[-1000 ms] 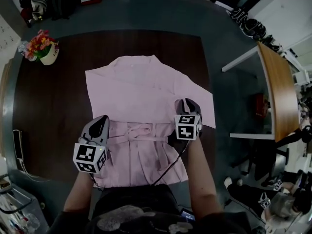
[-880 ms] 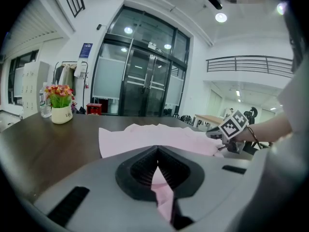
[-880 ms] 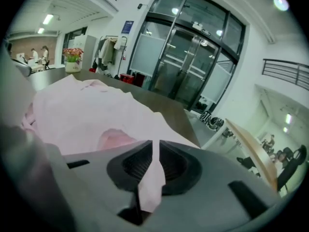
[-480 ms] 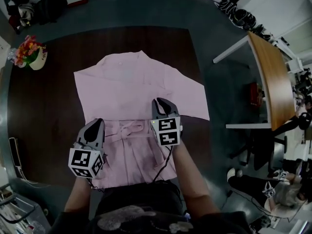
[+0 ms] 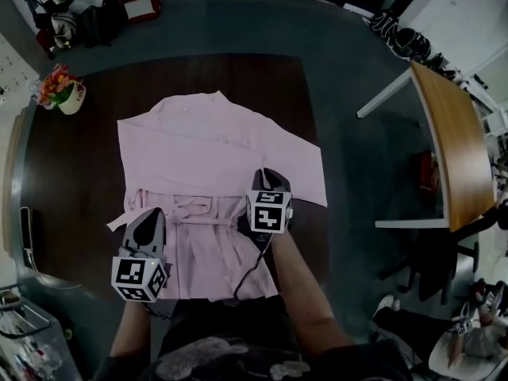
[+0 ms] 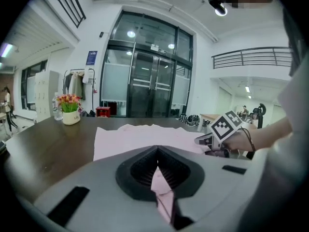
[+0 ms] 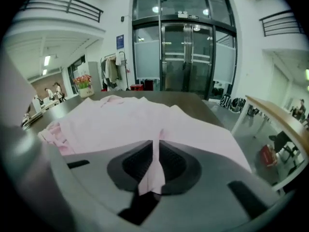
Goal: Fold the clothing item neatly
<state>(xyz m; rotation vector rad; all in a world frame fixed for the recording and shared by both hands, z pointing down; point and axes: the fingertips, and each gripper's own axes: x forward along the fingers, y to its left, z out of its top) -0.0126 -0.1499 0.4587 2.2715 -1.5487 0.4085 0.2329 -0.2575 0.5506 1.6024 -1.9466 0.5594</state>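
The dark bench (image 5: 71,181) carries the pink garment (image 5: 210,145), spread flat to the right of the flower pot (image 5: 70,96). Over the last second the right gripper (image 5: 270,182), jaws pinching a pleat of pink cloth, has drawn the skirt's far edge toward the pot's side (a lengthwise fold begun, I judge). The left gripper (image 5: 149,219), jaws pressed on the nearer edge, anchors it.

The garment (image 5: 214,153) ahead of both grippers is pale pink, on a dark brown table (image 5: 71,181). The left gripper (image 5: 149,215) and right gripper (image 5: 268,175) are grey, each with a black-and-white square-marker cube. Beyond the left gripper, a white pot (image 5: 71,100) holds red and pink flowers (image 5: 57,79).
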